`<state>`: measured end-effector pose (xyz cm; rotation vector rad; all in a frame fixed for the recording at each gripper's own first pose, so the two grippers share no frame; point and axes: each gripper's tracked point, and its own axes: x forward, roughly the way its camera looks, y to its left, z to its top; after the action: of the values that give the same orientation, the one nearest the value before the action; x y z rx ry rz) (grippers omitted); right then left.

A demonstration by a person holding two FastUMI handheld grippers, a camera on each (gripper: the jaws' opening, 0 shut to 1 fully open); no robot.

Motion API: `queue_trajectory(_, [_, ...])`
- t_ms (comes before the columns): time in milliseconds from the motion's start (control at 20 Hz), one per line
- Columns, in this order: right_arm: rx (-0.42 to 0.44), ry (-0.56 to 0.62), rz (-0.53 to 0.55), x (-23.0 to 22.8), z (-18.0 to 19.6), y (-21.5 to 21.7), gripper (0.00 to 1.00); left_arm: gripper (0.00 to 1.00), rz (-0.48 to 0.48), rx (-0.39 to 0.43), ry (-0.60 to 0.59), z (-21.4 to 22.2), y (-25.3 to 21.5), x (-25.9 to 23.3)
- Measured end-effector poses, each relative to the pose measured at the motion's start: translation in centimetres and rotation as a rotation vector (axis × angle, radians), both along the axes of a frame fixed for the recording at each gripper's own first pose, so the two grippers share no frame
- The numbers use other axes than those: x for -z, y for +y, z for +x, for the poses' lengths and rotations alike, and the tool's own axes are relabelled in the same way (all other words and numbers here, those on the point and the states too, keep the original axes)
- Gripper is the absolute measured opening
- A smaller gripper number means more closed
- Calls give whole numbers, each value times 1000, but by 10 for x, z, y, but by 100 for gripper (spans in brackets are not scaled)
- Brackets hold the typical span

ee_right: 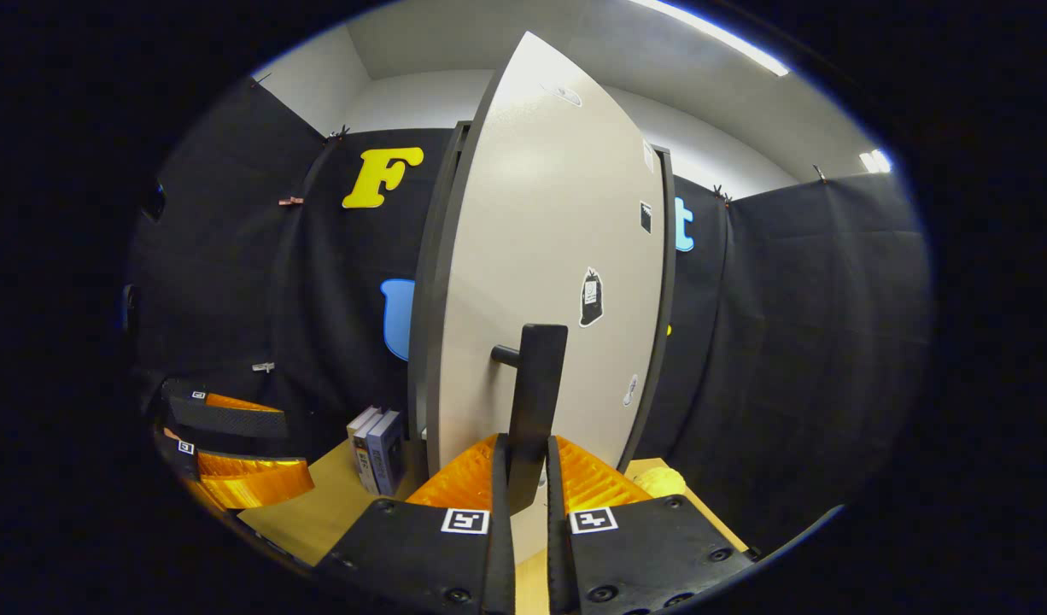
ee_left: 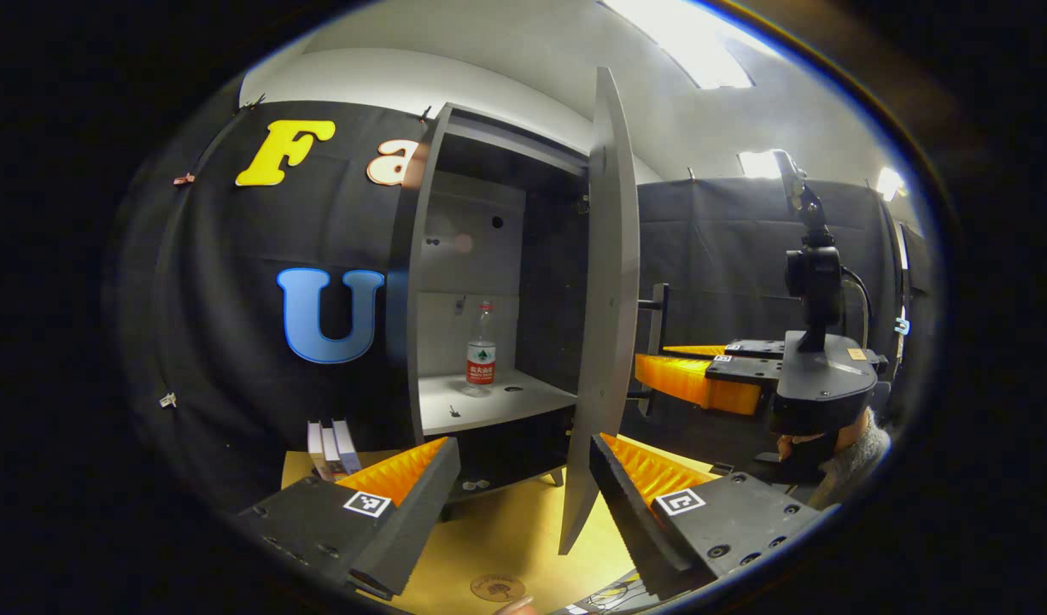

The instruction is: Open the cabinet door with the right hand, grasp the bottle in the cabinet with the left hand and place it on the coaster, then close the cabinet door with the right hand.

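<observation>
In the right gripper view we see our right gripper (ee_right: 523, 478) clenched on the dark handle (ee_right: 536, 389) of the cabinet door (ee_right: 541, 256), which stands swung well open. In the left gripper view our left gripper (ee_left: 523, 478) is released with its jaws wide apart, and at 12 o'clock beyond it the bottle (ee_left: 482, 352) stands upright on the cabinet (ee_left: 455, 256) shelf. The coaster (ee_left: 497, 587) lies on the tabletop (ee_left: 506, 534) at 6 o'clock, near the gripper and well apart from the bottle.

The tall grey cabinet door (ee_right: 549, 256) is showing a smooth, matt painted face, and its dark bar handle (ee_right: 536, 401) is looking matt too. The clear plastic bottle (ee_left: 481, 350) is glinting glossily on the matt pale shelf (ee_left: 489, 401), above the smooth yellowish wooden table (ee_left: 506, 538).
</observation>
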<state>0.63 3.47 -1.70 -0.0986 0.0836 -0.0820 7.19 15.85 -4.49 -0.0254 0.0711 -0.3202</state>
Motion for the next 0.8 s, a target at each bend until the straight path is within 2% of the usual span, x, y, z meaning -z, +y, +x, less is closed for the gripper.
queue_trajectory(250, [93,-6,-59,-3,-13,-29,18,96,8,65,8,5,-10,2])
queue_trajectory(550, [111,0,-6,-1,-19,-51,14,96,20,94,8,2,-27,9])
queue_trajectory(800, [121,-11,-22,-5,-34,-77,12,96,-2,80,6,26,-42,11])
